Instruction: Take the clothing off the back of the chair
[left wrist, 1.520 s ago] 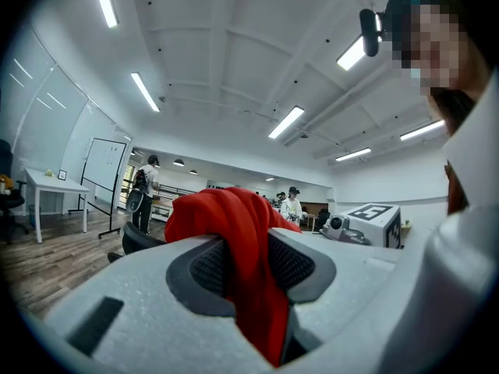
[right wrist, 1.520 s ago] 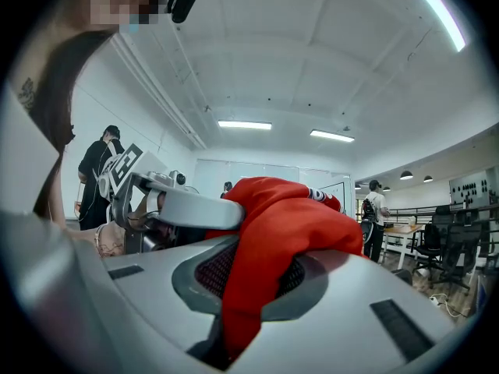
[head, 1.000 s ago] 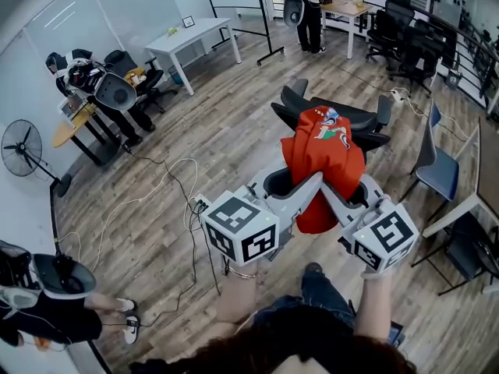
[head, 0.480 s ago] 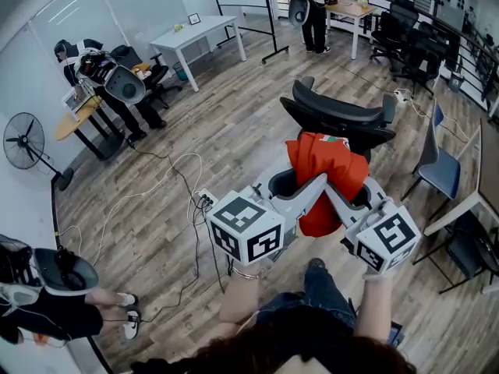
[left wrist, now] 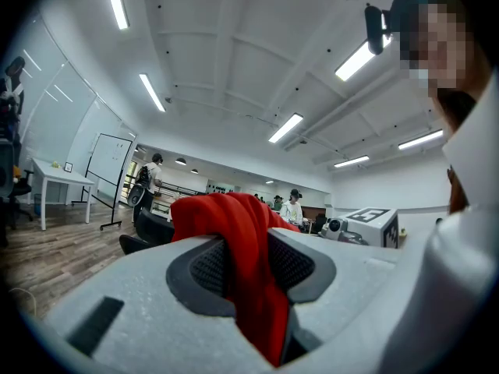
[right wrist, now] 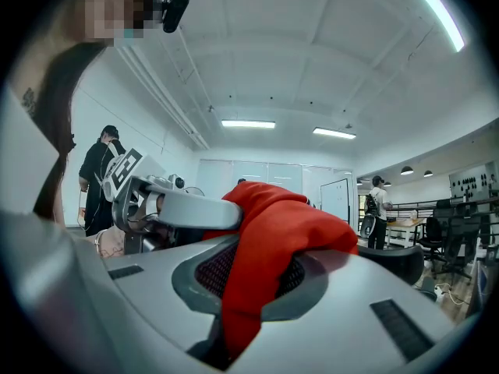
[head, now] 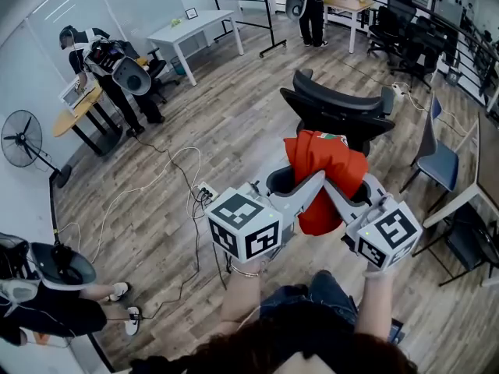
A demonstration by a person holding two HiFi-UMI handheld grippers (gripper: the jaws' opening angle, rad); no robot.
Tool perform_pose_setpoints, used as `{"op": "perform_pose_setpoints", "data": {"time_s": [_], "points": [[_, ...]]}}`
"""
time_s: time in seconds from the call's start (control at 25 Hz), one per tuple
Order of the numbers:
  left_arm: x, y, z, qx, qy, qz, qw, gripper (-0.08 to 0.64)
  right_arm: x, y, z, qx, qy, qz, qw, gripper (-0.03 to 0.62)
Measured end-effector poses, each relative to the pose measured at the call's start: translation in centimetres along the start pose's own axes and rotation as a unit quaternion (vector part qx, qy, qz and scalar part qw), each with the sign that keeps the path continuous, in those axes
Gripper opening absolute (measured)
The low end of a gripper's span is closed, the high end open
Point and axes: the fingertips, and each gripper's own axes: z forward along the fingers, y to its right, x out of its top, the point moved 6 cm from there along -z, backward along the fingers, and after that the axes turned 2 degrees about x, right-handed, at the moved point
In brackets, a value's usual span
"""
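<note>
A red garment (head: 323, 170) hangs between my two grippers, clear of the black office chair (head: 337, 114) that stands just beyond it. In the head view my left gripper (head: 316, 179) and my right gripper (head: 331, 187) meet at the cloth from either side. The left gripper view shows the red garment (left wrist: 245, 263) pinched between the grey jaws, folds trailing down. The right gripper view shows the red garment (right wrist: 269, 248) clamped the same way, with the left gripper (right wrist: 183, 209) beside it. The chair's backrest is bare.
A grey-blue chair (head: 437, 166) and a desk edge (head: 460, 205) stand at the right. Cables and a power strip (head: 204, 193) lie on the wood floor to the left. People stand at the left desk (head: 74, 111), at the far table (head: 308, 2) and at the lower left.
The red garment has come off the chair's backrest, which is now bare. Both grippers have drawn back toward me with the cloth, and the chair sits farther from them.
</note>
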Motion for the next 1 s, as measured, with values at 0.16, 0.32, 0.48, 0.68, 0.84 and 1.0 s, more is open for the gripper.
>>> {"op": "perform_pose_setpoints", "data": {"time_s": [0.16, 0.32, 0.48, 0.68, 0.84, 1.0], "points": [[-0.2, 0.0, -0.4, -0.003, -0.002, 0.005, 1.0, 0.13, -0.2, -0.2, -0.1, 0.008, 0.003, 0.007, 1.0, 0.058], [0.0, 0.3, -0.4, -0.006, 0.0, 0.009, 0.9999, 0.13, 0.0, 0.0, -0.4, 0.022, 0.011, 0.017, 1.0, 0.058], [0.1, 1.0, -0.3, -0.005, 0.004, 0.012, 0.9999, 0.13, 0.3, 0.3, -1.2, 0.036, 0.02, 0.027, 0.999, 0.058], [0.2, 2.2, -0.2, 0.001, 0.005, 0.008, 1.0, 0.13, 0.7, 0.5, -2.5, 0.051, 0.018, 0.032, 0.998, 0.058], [0.0, 3.3, 0.2, 0.005, 0.004, 0.008, 0.9999, 0.13, 0.8, 0.7, -3.7, 0.057, 0.017, 0.038, 0.998, 0.058], [-0.5, 4.8, -0.1, 0.012, 0.005, 0.007, 0.9999, 0.13, 0.8, 0.3, -5.2, 0.065, 0.017, 0.045, 0.997, 0.058]]}}
